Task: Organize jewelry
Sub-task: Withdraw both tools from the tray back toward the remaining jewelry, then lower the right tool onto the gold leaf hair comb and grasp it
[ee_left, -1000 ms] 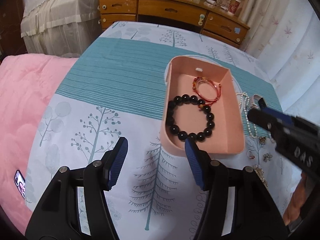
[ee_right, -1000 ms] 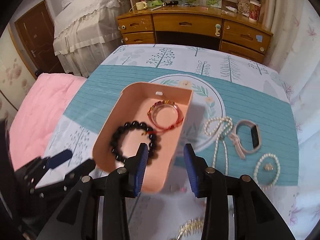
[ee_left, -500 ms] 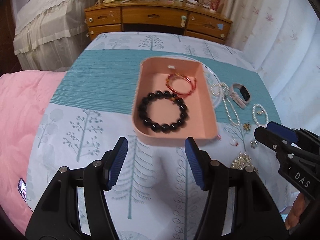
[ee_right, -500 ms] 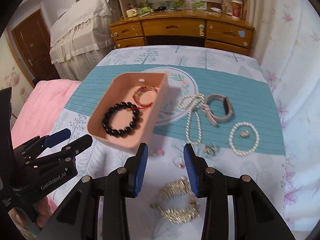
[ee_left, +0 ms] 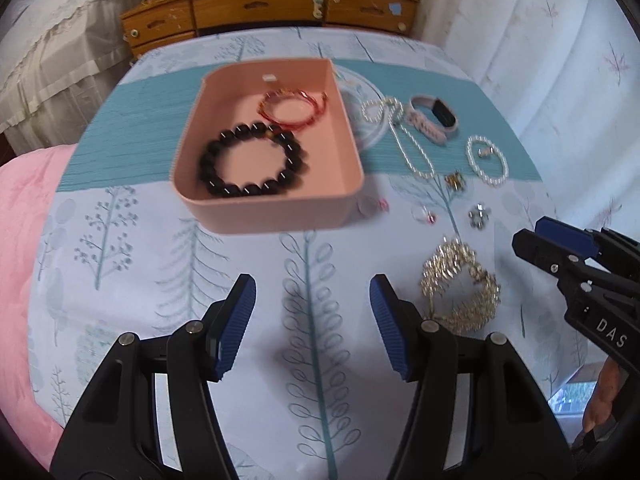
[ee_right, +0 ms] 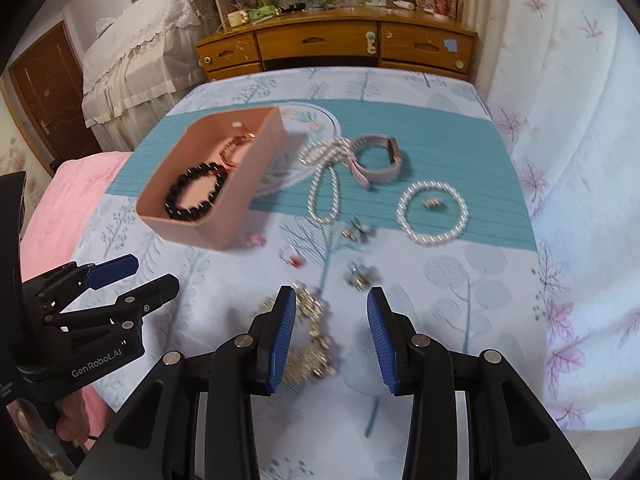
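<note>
A pink tray (ee_left: 280,208) (ee_right: 192,228) on the tablecloth holds a black bead bracelet (ee_left: 252,160) (ee_right: 194,194) and a red cord bracelet (ee_left: 294,110). To its right lie a pearl necklace (ee_right: 324,184), a pink watch band (ee_right: 376,160), a pearl bracelet (ee_right: 432,212), small earrings (ee_right: 360,274) and a gold bracelet (ee_left: 460,292) (ee_right: 312,340). My left gripper (ee_left: 310,320) is open and empty, near of the tray. My right gripper (ee_right: 330,332) is open and empty, just over the gold bracelet.
A wooden dresser (ee_right: 336,46) stands behind the table. A pink quilt (ee_left: 20,208) lies at the left. A white curtain (ee_right: 568,120) hangs at the right. Two small rings (ee_right: 290,256) lie near the tray's front corner.
Both grippers have pulled back from the tray toward the near side. The right gripper has come over the gold bracelet. Both stay open.
</note>
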